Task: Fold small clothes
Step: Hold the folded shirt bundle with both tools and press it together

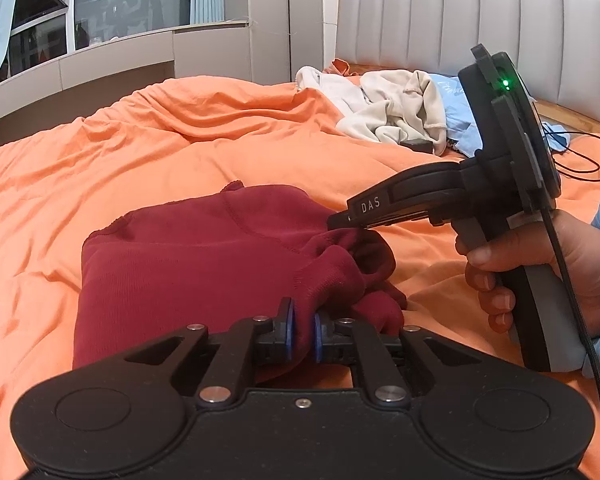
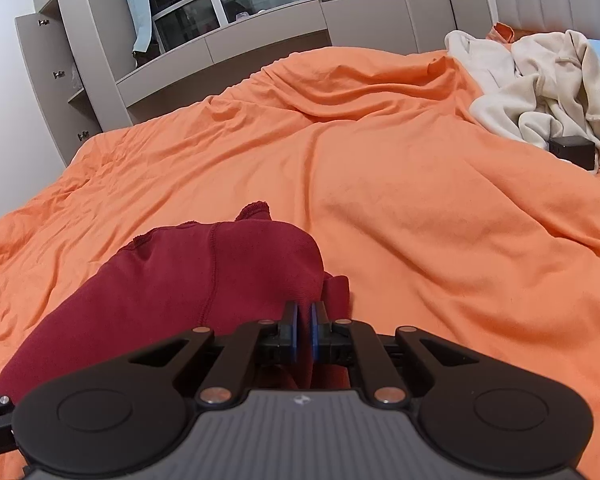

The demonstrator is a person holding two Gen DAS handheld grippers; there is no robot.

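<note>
A dark red knit garment lies partly folded on the orange bed cover; it also shows in the right wrist view. My left gripper is shut on a bunched near edge of the red garment. My right gripper is shut on the garment's right edge; in the left wrist view its tip pinches the cloth from the right, held by a hand.
The orange bed cover is wrinkled all over. A heap of cream and light blue clothes with a small black box lies by the grey headboard. A black cable lies at right. Grey cabinets stand beyond the bed.
</note>
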